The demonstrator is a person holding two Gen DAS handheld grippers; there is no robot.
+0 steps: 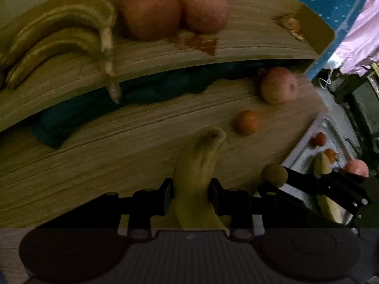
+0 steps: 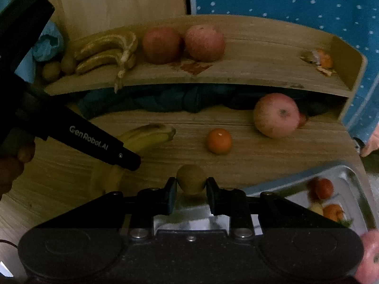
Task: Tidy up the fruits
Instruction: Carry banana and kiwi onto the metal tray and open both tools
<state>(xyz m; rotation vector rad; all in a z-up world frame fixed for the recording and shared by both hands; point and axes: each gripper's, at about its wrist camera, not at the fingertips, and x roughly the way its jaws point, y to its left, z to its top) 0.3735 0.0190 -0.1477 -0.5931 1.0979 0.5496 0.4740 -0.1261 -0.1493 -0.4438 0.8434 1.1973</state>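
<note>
Nearest to me, my left hand-held gripper (image 1: 191, 195) is clamped on a banana (image 1: 197, 165), its blunt tip pointing out over the lower shelf (image 1: 94, 165). My right hand-held gripper (image 2: 191, 195) is closed around a kiwi (image 2: 191, 181), held just above the same wooden board. Off to the right sits a metal tray (image 2: 350, 172) holding a few small oranges and other fruit I can't make out clearly. Further along the lower shelf lies a small orange (image 2: 219, 141), and beyond it an apple (image 2: 276, 115) near the back right. On the upper shelf (image 2: 248, 71) I see a bunch of bananas (image 2: 106, 53) at the left, two kiwis (image 2: 58, 68) beside them, two apples (image 2: 183, 43) touching each other in the middle, and a peeled orange (image 2: 321, 60) in the far right corner
</note>
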